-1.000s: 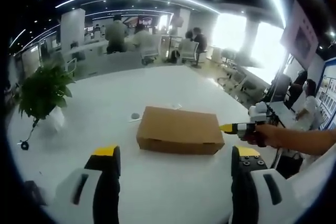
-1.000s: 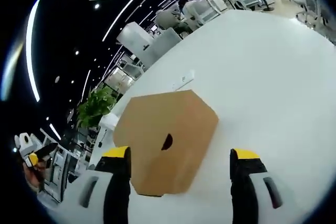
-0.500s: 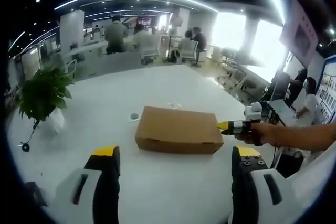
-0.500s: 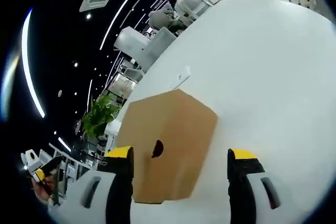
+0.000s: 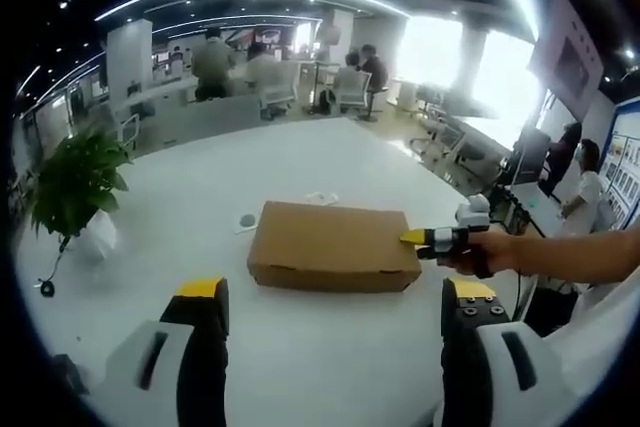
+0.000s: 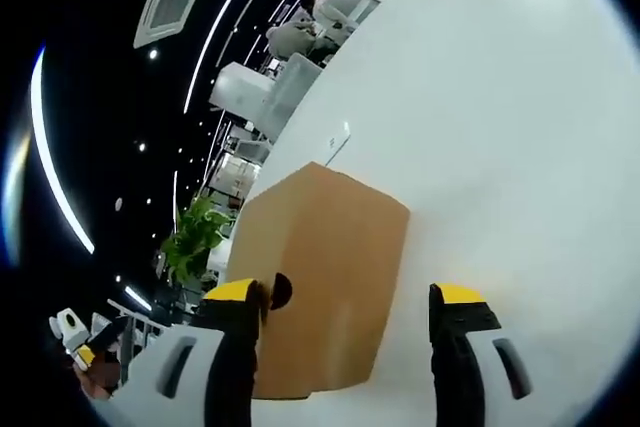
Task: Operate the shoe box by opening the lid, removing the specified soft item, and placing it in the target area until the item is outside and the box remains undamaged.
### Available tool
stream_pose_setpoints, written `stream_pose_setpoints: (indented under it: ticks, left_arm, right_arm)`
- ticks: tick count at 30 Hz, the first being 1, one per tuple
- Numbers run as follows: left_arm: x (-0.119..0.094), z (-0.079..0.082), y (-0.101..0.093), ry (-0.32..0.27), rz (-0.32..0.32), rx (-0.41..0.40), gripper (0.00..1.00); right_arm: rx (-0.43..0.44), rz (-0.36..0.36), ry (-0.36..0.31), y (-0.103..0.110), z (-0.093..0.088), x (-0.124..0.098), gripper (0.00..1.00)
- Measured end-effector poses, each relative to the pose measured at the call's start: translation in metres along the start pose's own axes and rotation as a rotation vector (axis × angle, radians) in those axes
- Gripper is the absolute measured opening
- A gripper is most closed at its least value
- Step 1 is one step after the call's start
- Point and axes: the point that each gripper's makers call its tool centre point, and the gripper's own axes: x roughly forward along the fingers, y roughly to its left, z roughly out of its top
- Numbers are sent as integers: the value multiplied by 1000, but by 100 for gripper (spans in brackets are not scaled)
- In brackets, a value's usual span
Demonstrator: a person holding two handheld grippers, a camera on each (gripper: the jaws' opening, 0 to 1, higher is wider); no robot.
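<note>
While its lid lies closed, the plain brown cardboard shoe box rests flat near the middle of the white round table, long axis running across the left gripper view. Left gripper: jaws wide apart, empty, short of the box. Right gripper: jaws spread, empty, at the box's end face bearing a dark round hole. Potted green plant near the table's far-left edge.

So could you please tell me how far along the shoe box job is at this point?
Nothing is done yet: the shoe box lies closed on the white table. In hand: the right tongs, open, straddle its end by the round hole. Left: opening the lid, removing the soft item and placing it.
</note>
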Motion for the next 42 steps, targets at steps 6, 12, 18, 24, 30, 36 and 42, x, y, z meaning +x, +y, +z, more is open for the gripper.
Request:
stream_pose_setpoints:
  ticks: [6,12,18,24,30,36,42]
  left_arm:
    - [0,-1,3,8,9,8,89]
    - [-2,-1,3,8,17,2,89]
    - [-5,-9,9,20,27,-19,89]
    - [-9,-12,11,23,38,-26,89]
    - [-11,-12,12,29,50,-30,88]
    - [-13,-13,7,39,50,-29,87]
    - [-15,-13,6,25,53,-54,86]
  right_arm:
    - [10,17,12,5,-1,3,71]
    - [26,36,26,7,-3,3,70]
    - [74,79,36,16,-7,4,64]
    - [81,131,38,24,-6,4,54]
    - [92,144,37,21,-4,7,53]
    - [88,151,41,26,-7,5,53]
    - [92,144,39,28,-8,3,53]
